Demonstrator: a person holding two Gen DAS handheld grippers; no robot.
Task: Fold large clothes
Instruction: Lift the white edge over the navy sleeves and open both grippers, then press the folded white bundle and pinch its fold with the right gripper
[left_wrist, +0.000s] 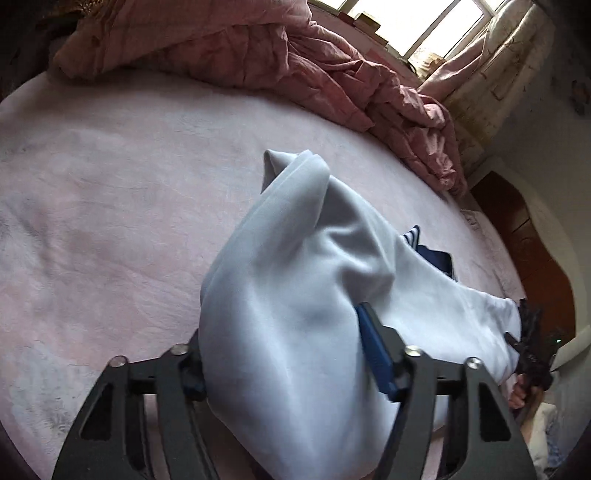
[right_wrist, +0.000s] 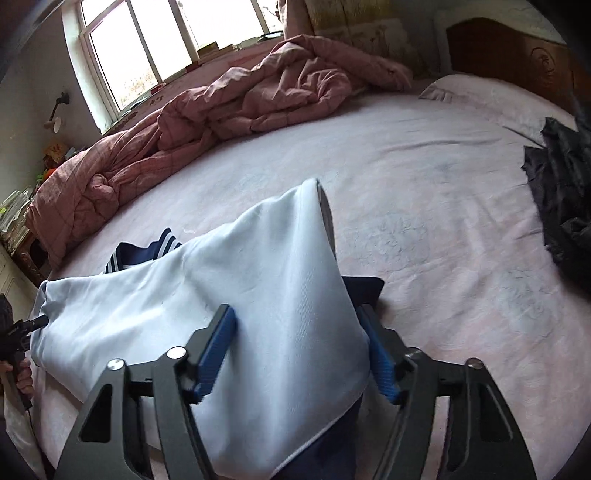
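We see the pale blue garment (right_wrist: 207, 295) bunched near the bed's (right_wrist: 424, 192) front edge, navy striped trim showing. Our left gripper (left_wrist: 280, 354) and right gripper (right_wrist: 299, 354) each stand half open with its cloth between the jaws; whether the pads press we cannot tell. No containers or readable writing.

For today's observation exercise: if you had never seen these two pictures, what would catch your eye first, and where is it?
First, the pale blue garment with navy trim, bunched up in the foreground between the left gripper and the right gripper. Next, the rumpled pink quilt heaped along the far edge of the bed, under the bright window. A dark garment lies at the right.
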